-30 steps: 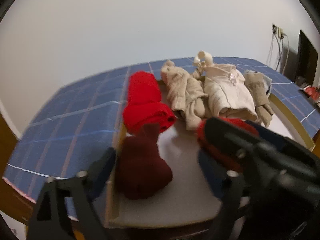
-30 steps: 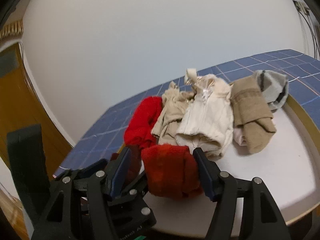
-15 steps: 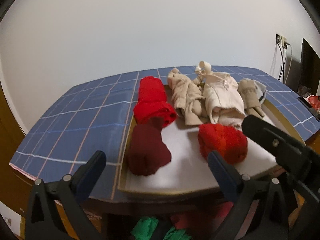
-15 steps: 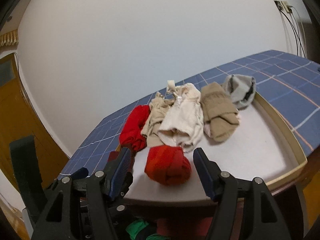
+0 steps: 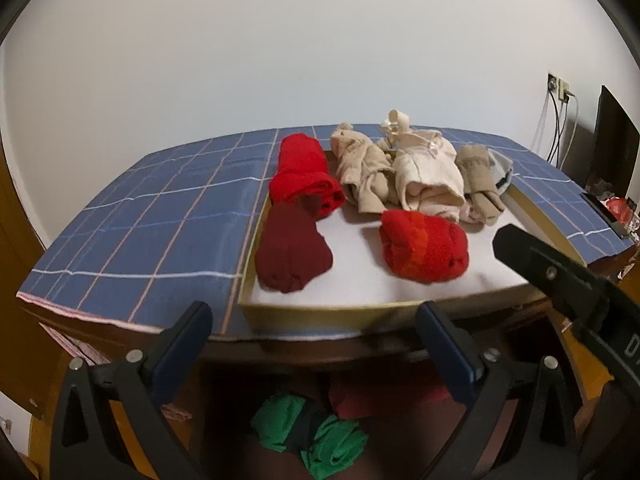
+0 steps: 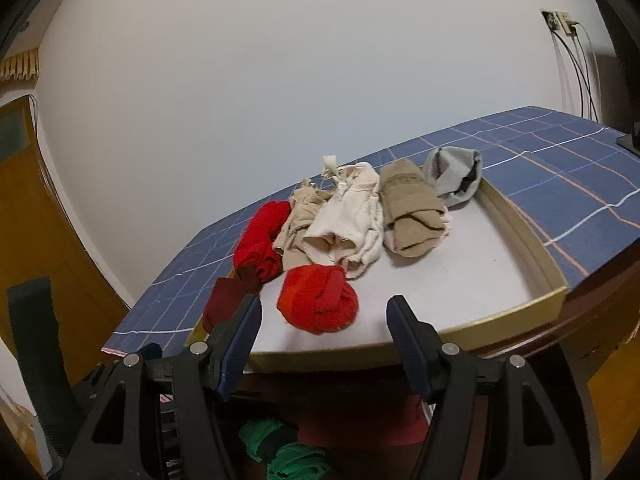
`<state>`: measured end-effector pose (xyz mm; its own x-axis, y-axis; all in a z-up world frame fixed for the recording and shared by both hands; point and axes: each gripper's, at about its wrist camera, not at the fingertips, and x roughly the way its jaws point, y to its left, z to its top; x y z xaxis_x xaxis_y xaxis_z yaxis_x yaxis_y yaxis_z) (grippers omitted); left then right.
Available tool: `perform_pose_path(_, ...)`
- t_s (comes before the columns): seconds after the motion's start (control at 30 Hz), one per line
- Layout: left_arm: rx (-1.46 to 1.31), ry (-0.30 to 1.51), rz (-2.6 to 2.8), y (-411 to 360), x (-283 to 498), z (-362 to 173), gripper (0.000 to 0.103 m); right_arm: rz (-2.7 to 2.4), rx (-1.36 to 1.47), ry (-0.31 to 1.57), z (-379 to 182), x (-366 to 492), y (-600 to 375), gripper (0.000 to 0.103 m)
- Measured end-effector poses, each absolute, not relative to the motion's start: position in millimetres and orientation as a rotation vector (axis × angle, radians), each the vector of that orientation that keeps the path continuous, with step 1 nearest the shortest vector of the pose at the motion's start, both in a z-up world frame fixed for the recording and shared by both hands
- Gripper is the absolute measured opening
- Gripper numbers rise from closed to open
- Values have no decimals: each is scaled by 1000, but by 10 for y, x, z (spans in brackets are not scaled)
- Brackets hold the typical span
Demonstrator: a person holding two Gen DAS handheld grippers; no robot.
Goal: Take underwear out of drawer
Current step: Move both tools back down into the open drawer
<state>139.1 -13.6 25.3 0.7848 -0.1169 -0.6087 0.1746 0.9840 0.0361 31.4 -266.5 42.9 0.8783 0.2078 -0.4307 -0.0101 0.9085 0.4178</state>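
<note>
- Left gripper (image 5: 312,334): jaws wide apart, empty
- Right gripper (image 6: 322,324): jaws spread, empty
- Red roll (image 6: 318,304) lies in tray (image 6: 520,236), near dark red roll (image 5: 292,254)

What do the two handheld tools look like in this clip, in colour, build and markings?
Both match: the left tool and right tool have matte black triangular finger frames with cut-outs, silver screws and dark blue pads on the inner faces. White lettering marks the right tool's body in the left view. No cables or sleeves show.

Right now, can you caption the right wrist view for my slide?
Open right gripper hovers before a tray of rolled garments, orange-red roll nearest, green clothes below.
</note>
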Motion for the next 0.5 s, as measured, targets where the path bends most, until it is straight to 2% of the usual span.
perform_pose_path(0.3,82,655,-154,-120,1184,228,103,86,353,488,440,115,-2712,69)
perform_pose_path(0.43,89,656,-155,-137,1096,210,103,82,342,485,436,23,-2715,76)
perform_pose_path(0.5,89,655,-153,-140,1053,206,103,78,342,481,432,-41,-2728,76)
